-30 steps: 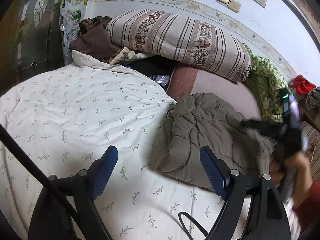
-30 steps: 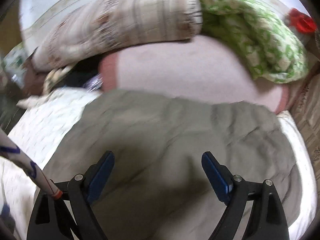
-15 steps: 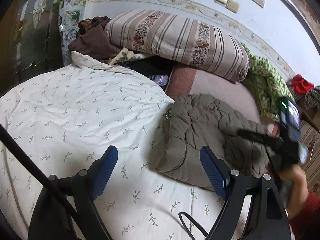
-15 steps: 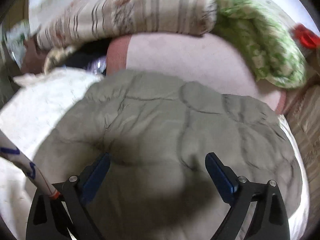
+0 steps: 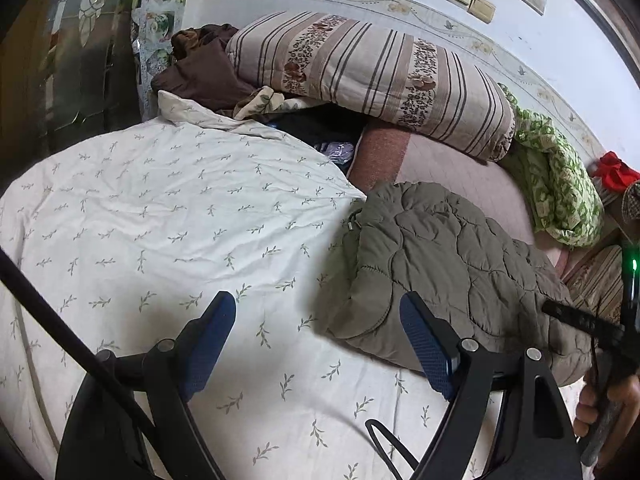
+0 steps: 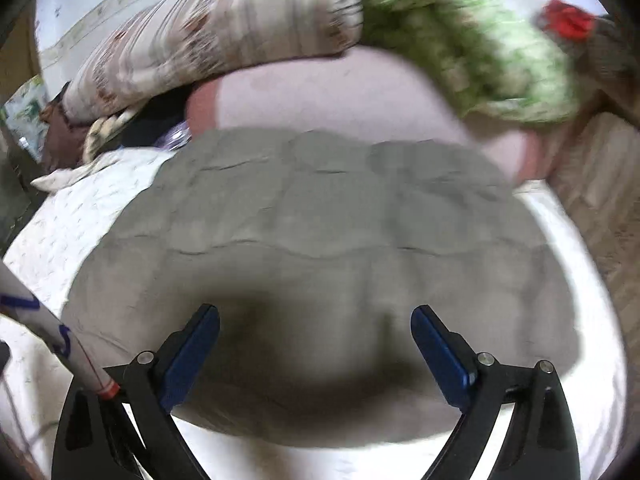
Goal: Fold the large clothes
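My left wrist view is sharp and evenly lit by soft indoor light, with black fisheye corners and bowed edges. My right wrist view is smeared with motion blur, worst along the top, and a dark shadow sits on the jacket (image 6: 320, 240).

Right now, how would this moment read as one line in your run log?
stage: jacket folded | olive quilted jacket: bundled on leaf-print quilt | left claw: open, empty | right claw: just opened, nothing gripped, above jacket

The right gripper (image 6: 316, 344) has drawn back off the quilted jacket (image 6: 320, 240), fingers (image 6: 436, 344) just spread wider
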The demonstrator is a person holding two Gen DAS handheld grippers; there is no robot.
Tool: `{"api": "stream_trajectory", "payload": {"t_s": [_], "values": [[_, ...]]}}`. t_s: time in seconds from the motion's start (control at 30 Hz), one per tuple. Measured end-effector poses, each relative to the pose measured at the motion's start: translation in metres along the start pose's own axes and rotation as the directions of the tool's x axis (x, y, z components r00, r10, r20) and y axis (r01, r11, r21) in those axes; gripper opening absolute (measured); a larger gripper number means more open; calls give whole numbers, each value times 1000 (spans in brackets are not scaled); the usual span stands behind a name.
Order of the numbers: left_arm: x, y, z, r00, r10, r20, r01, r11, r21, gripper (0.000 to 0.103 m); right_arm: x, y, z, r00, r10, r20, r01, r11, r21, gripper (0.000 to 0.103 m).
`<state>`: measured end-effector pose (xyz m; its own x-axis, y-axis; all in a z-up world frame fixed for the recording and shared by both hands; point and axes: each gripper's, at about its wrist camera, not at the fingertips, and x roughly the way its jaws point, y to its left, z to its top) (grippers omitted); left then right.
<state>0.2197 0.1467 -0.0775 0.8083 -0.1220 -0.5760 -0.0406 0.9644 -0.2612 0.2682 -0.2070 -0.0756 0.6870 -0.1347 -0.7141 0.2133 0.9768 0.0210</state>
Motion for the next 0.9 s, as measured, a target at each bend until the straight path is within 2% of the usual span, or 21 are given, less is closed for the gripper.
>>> {"api": "stream_trajectory", "payload": {"t_s": [0.07,0.13,0.2,0.27,0.37,0.5,0.7,0.8,0.9], "values": [[-1,0,-1,1000,-1,-6,1,1000,-3,83,6,-22,-8,998,-59,-25,60,998,26,99],[-2,-1,-2,1000,-4,-7,4,1000,-2,83,29,-51,-19,988,-115,-105,124,989,78,99],[-5,-2,-3,1000,14,0,-14,1000,9,83,46,-68,-27,984,-96,-151,111,989,95,99],[-11,-2,-3,999,37,0,-37,999,12,83,40,-69,-28,984,-105,-144,119,989,92,99],[-26,2,-3,998,55,11,-54,998,-8,83,13,-62,-32,987,-96,-131,106,992,68,99],[-51,7,-10,992,126,9,-126,992,-8,83,-40,-69,-58,995,-47,-92,51,998,47,99],[-115,14,-33,990,138,8,-138,990,18,83,-110,-108,-130,993,48,-109,-29,984,176,99],[-154,22,-42,975,217,41,-219,974,61,83,-136,-131,-164,990,78,-116,-50,971,232,99],[-185,38,-39,956,286,65,-289,956,45,83,-163,-153,-184,994,40,-100,-15,971,237,99]]}}
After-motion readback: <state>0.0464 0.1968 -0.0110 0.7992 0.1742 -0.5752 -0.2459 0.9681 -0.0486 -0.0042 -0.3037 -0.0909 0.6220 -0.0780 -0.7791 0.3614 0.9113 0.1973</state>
